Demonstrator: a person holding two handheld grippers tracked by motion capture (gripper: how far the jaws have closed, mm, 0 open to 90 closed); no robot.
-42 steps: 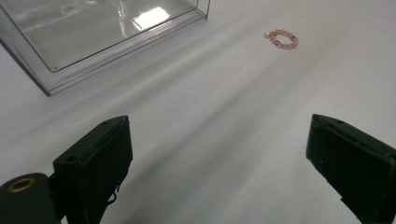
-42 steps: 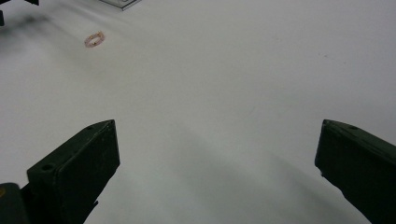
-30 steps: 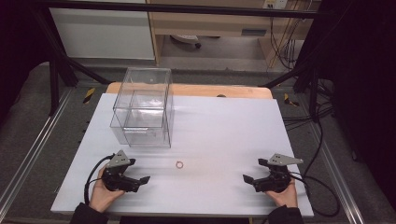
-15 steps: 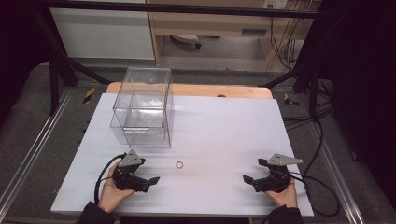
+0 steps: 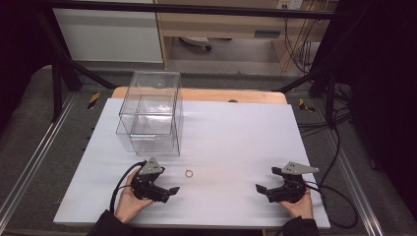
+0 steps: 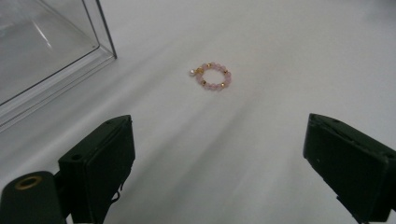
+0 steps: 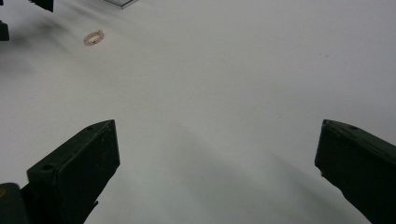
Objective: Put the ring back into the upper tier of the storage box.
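Observation:
A small ring of pink and gold beads [image 5: 188,173] lies flat on the white table, just below the clear box. My left gripper [image 5: 168,187] is held low a short way to the left of the ring, open, pointing towards it. In the left gripper view the bead ring [image 6: 212,76] lies ahead of the wide-apart jaws of the left gripper [image 6: 224,168], nothing between them. My right gripper [image 5: 266,180] rests open near the front right of the table. In the right gripper view it [image 7: 215,172] is empty, with the bead ring [image 7: 94,37] far off.
A clear plastic box [image 5: 150,113] with an inner compartment stands at the back left of the white table top [image 5: 236,132]; its corner [image 6: 42,51] lies close to the left gripper. Cables trail off the right table edge [image 5: 339,196].
My left gripper has moved to the right across the table, closer to the bead ring. The right gripper and the ring have stayed where they were.

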